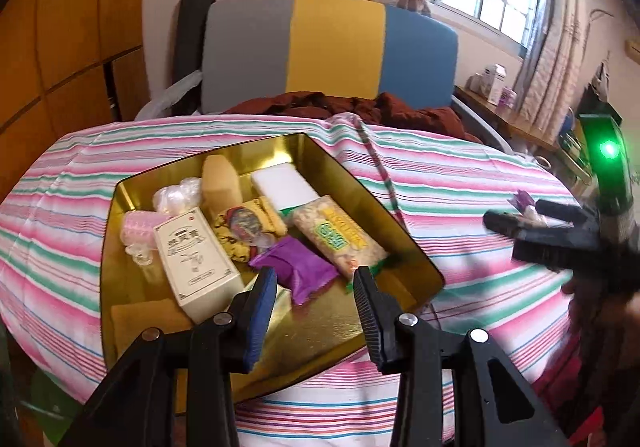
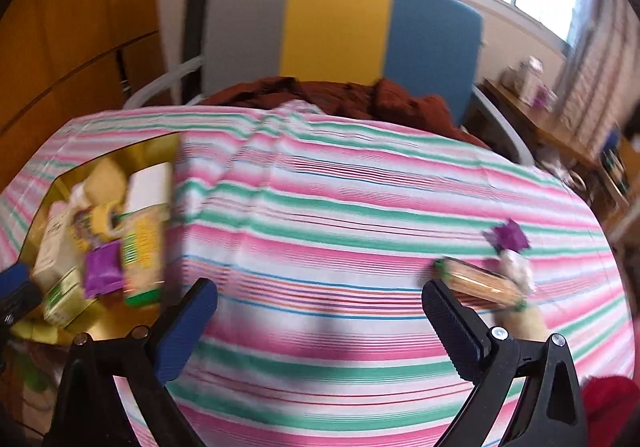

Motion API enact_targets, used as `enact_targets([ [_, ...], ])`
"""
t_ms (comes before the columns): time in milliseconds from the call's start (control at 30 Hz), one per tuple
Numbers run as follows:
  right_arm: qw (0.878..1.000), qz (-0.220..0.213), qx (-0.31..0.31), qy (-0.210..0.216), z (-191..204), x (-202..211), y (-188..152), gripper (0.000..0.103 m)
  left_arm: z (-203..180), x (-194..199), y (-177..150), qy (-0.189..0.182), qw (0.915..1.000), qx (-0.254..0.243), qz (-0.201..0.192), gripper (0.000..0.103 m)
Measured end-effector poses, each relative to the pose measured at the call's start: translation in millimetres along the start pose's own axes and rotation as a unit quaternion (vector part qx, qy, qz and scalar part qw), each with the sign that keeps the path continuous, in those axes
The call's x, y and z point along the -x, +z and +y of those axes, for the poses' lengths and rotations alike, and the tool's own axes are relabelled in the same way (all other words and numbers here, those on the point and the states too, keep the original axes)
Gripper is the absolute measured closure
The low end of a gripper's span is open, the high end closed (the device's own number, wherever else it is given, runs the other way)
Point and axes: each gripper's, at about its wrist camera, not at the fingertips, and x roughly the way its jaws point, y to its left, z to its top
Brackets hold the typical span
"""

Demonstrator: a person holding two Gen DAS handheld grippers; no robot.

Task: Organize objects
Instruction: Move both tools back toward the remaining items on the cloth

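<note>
Striped cloth (image 1: 460, 183) in pink, green and white, smooth but for a few creases, covers the desk in both views, with orange wood panelling at the upper left and a chair back (image 1: 332, 47) of grey, yellow and blue bands behind it. Left of centre in the left wrist view sits a shiny gold metal tin (image 1: 132, 207), rectangular with cut corners, and packed inside are a pink ribbed plastic piece (image 1: 138, 228), a cream carton (image 1: 198, 261) printed with Chinese characters too small to read, a tan block (image 1: 219, 179), a white block (image 1: 285, 185), a glossy purple sachet (image 1: 298, 271) and a clear snack packet (image 1: 340, 237) with a yellow and green label. The left tongs (image 1: 316, 297) hang over the tin's near edge, jaws apart and holding nothing, one pad blue, the other black and ribbed. At the right edge of that view the right tongs (image 1: 516, 221) appear from the side with a green light above them. Only the right wrist view, which is blurred, shows the loose items on the cloth at its right: a small purple wrapper (image 2: 509, 238), a whitish crumpled piece (image 2: 516, 267) and a clear tube-shaped packet of orange biscuits (image 2: 480, 283) with green ends. The right tongs (image 2: 320, 321) stand wide apart and empty, the black pad just beside that packet.
</note>
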Motion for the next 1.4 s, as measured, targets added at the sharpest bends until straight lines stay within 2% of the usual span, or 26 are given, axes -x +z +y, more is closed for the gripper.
enact_targets([
  [200, 0.996, 0.007, -0.081, -0.023, -81.9, -1.9, 7.5, 0.000, -17.5, -2.4, 4.1, -0.017, 0.9993, -0.033, 0.003, 0.063],
  [333, 0.985, 0.004, -0.163, -0.053, -147.1, -5.1, 4.9, 0.000, -33.6, -6.8, 6.8, -0.032, 0.9980, -0.055, 0.007, 0.063],
  [433, 0.969, -0.003, -0.231, -0.092, -193.3, -6.6, -5.4, 0.000, -47.2, -11.1, 11.1, -0.043, 0.9965, -0.071, 0.010, 0.063],
  [467, 0.960, -0.002, -0.264, -0.092, -207.8, -7.6, -11.2, 0.000, -53.3, -14.2, 13.6, -0.048, 0.9957, -0.078, 0.014, 0.063],
  [567, 0.924, 0.001, -0.374, -0.074, -246.2, -7.3, -33.2, 0.000, -71.0, -22.3, 20.3, -0.061, 0.9934, -0.094, 0.020, 0.063],
  [667, 0.896, -0.006, -0.441, -0.055, -266.5, -4.7, -49.4, 0.000, -93.1, -32.9, 26.7, -0.074, 0.9897, -0.119, 0.028, 0.063],
  [800, 0.883, -0.003, -0.468, -0.033, -271.7, -6.4, -56.1, 0.000, -127.8, -48.8, 35.5, -0.106, 0.9808, -0.159, 0.038, 0.063],
  [900, 0.884, -0.006, -0.467, -0.021, -267.9, -4.9, -54.6, 0.000, -160.5, -61.1, 42.7, -0.137, 0.9682, -0.204, 0.045, 0.063],
  [1033, 0.882, -0.006, -0.471, -0.002, -268.9, -7.3, -56.6, 0.000, -199.1, -78.8, 51.2, -0.184, 0.9470, -0.257, 0.057, 0.061],
  [1133, 0.879, -0.007, -0.476, 0.010, -270.7, -9.6, -57.8, 0.000, -229.9, -95.2, 57.8, -0.209, 0.9276, -0.304, 0.060, 0.058],
  [1300, 0.874, -0.003, -0.485, 0.032, -272.7, -13.1, -60.4, 0.000, -269.0, -128.7, 67.7, -0.254, 0.9029, -0.334, 0.093, 0.057],
  [1400, 0.870, 0.002, -0.491, 0.044, -275.0, -17.2, -62.1, 0.000, -290.3, -150.9, 70.9, -0.265, 0.8876, -0.361, 0.108, 0.057],
])
